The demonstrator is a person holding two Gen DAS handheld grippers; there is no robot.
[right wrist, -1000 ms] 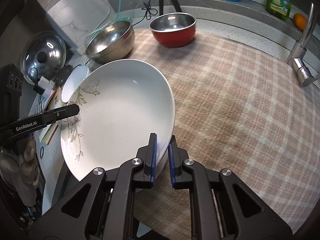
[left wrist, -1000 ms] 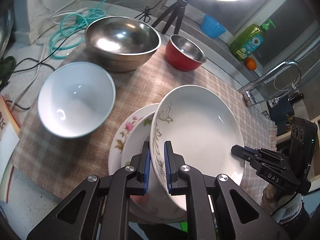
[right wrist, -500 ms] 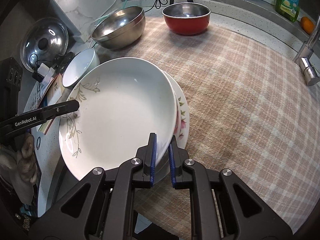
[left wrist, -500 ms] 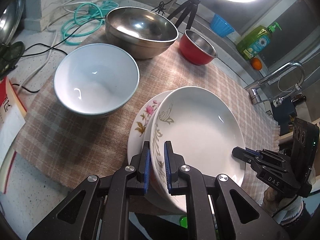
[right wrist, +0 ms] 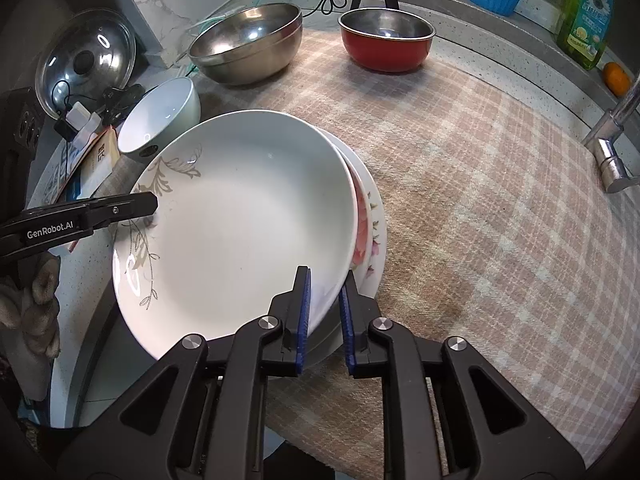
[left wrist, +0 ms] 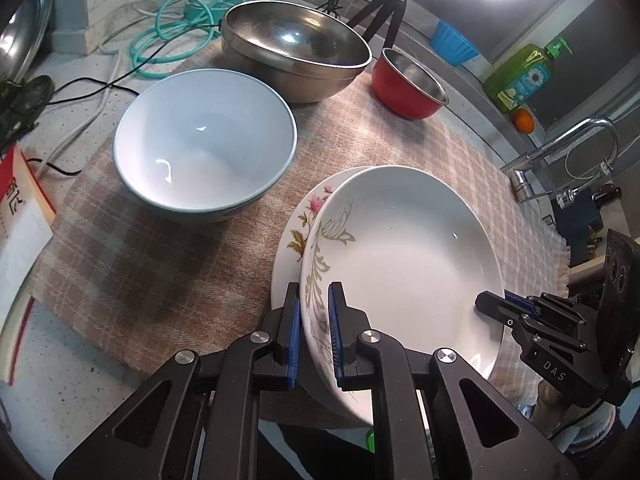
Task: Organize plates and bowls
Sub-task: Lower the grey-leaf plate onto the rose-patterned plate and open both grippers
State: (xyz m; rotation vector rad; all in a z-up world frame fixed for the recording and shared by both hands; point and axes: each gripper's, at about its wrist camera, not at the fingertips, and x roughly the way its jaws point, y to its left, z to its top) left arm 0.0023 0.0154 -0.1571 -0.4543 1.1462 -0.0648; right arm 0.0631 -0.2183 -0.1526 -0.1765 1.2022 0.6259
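Nearest: left gripper [left wrist: 313, 330], blue pads clamped on the near rim of the leaf-patterned deep plate [left wrist: 404, 256]. Right gripper [right wrist: 324, 312], narrow, pads astride the same plate's opposite rim; contact of the outer pad cannot be told. Plate sits over the rose-patterned plate [left wrist: 306, 216] on the plaid cloth [left wrist: 160, 256]. Beyond, left: white bowl [left wrist: 204, 140]. Farther: large steel bowl [left wrist: 294, 56]; red bowl [left wrist: 408, 84], steel-lined. Farthest: dish soap bottle [left wrist: 524, 76], orange fruit [left wrist: 524, 120], blue cup [left wrist: 454, 42].
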